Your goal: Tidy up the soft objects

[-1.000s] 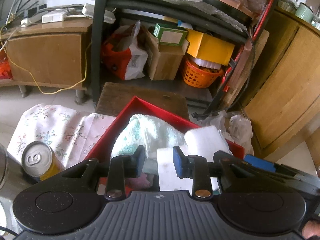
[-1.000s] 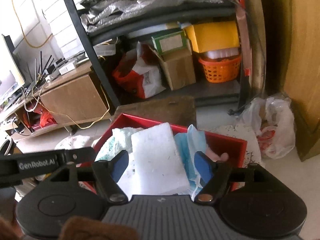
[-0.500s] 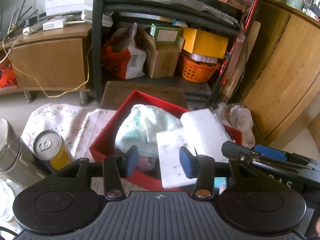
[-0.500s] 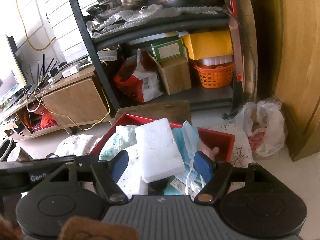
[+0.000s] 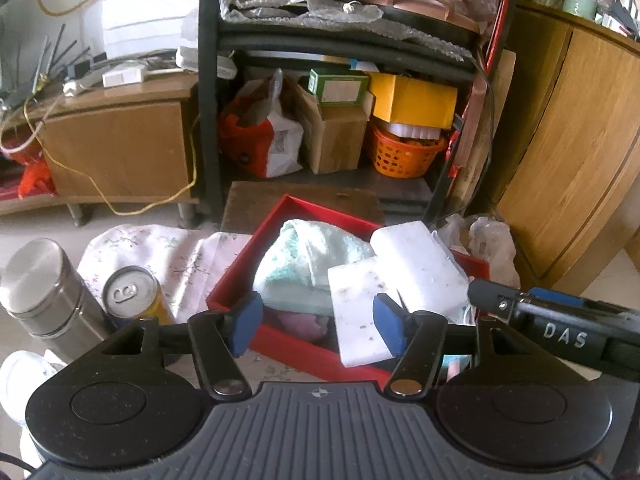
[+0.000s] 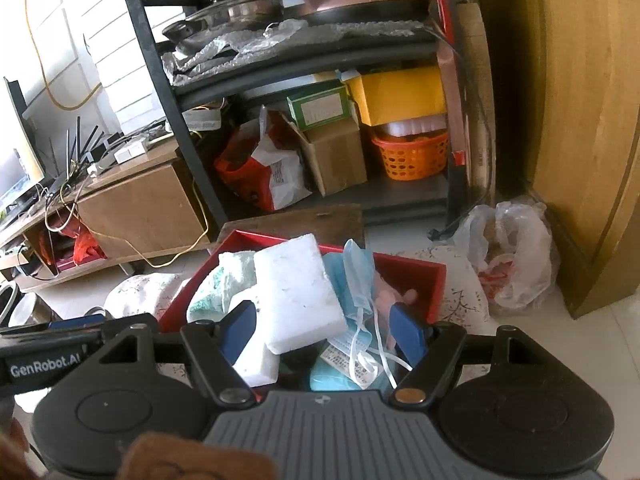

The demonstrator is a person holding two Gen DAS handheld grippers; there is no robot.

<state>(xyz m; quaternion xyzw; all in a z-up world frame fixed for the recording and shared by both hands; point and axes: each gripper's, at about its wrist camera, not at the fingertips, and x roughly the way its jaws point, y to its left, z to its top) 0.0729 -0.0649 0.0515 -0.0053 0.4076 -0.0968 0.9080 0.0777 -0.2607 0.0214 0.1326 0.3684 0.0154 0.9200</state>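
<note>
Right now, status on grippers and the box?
Left gripper open, empty. Right gripper open, empty. Red box holds towel, two sponges, masks. Can and flask left of box.

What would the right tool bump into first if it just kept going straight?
Probably the big white sponge. It sits tilted on the pile in the red box, right ahead of the open right tool, with the blue mask beside it. Depth is hard to judge here.

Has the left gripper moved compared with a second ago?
Yes. The left gripper has pulled back and up from the red box, which now sits farther ahead, and its jaws have opened wider.
</note>
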